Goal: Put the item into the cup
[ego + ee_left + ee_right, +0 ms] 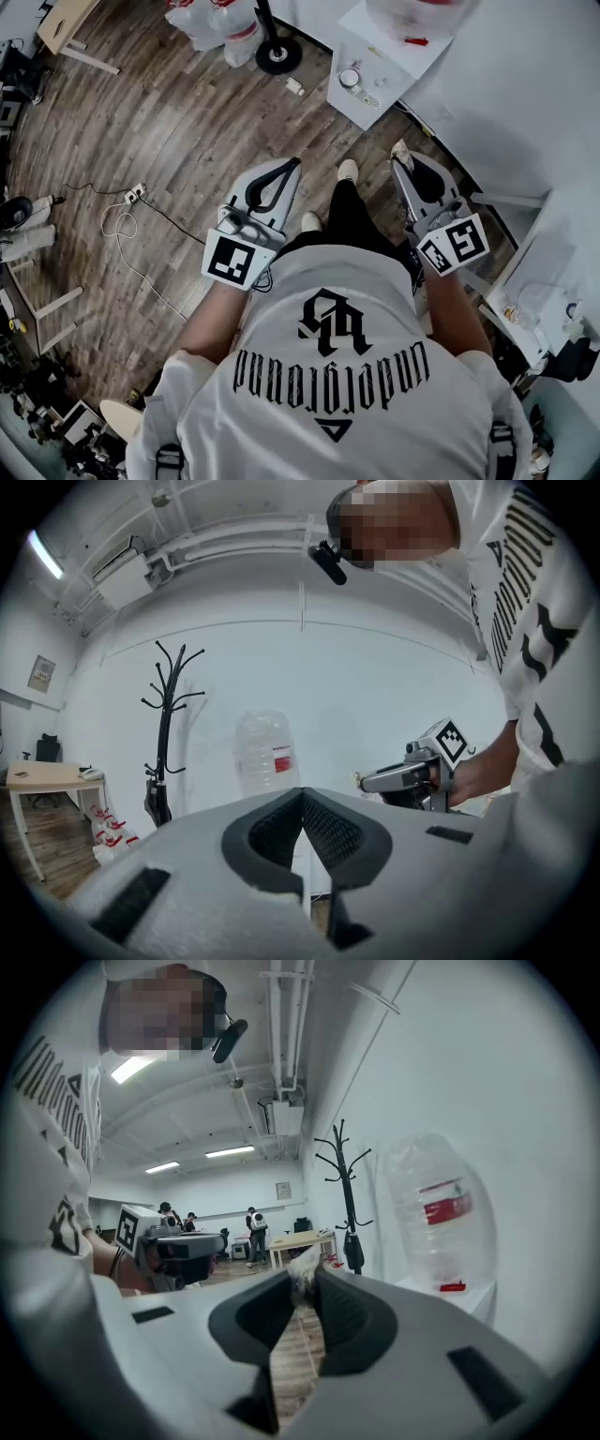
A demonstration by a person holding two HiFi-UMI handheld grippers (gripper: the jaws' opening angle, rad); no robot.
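Observation:
A person stands on a wooden floor and holds both grippers out at waist height. In the right gripper view, my right gripper (305, 1277) is shut on a small pale crumpled item (304, 1262) that sticks out above the pad tips. From the head view the item (400, 148) shows as a light scrap at the tip of the right gripper (403, 157). My left gripper (302, 797) is shut, its dark pads meeting with nothing between them; in the head view the left gripper (284, 171) points forward. A small round object (349, 78) lies on a white cabinet ahead; I cannot tell whether it is a cup.
The white cabinet (375, 94) stands ahead against a white wall, with a large water bottle (436, 1208) on it. A coat stand (167, 733) rises to its left, with more bottles (230, 23) on the floor. A cable and power strip (136, 194) lie at left. A shelf unit (534, 300) stands at right.

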